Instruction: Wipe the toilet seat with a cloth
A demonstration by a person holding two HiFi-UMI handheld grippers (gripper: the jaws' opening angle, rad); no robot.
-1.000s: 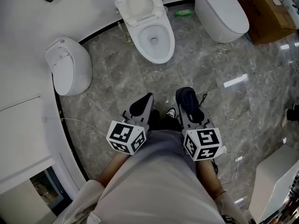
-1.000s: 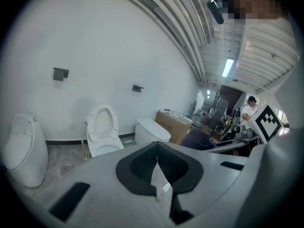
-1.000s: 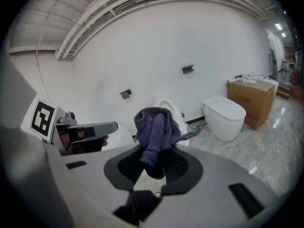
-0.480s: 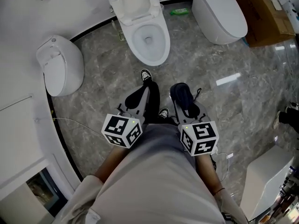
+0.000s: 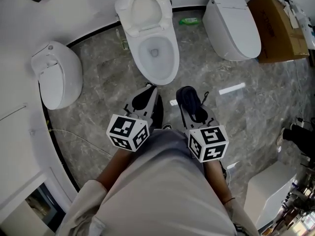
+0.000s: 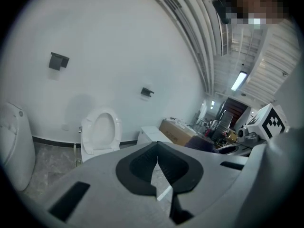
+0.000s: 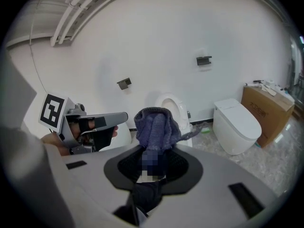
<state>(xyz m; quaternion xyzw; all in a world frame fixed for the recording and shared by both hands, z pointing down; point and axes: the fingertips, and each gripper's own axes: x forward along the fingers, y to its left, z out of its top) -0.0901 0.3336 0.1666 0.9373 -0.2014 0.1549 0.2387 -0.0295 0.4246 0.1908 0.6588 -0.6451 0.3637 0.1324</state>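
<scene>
1. Looking down in the head view, you have the open toilet (image 5: 166,75) just ahead of both grippers. Its bowl holds a small pool of water, and its white seat (image 5: 142,6) stands tipped up at the back.
2. In that view your left gripper (image 5: 147,95) and right gripper (image 5: 188,96) hang over the grey floor, short of the bowl. The right one carries a dark cloth (image 5: 191,102). A cardboard box (image 5: 278,26) sits at the upper right.
3. In the left gripper view your jaws are pressed together with nothing between them. The raised seat (image 6: 99,129) shows as a white oval ring against the wall.
4. In the right gripper view your jaws pinch the cloth (image 7: 156,127), a blue-grey knit bunched upright that partly hides the toilet (image 7: 179,108). Pale items lie on top of the box (image 7: 266,106).
</scene>
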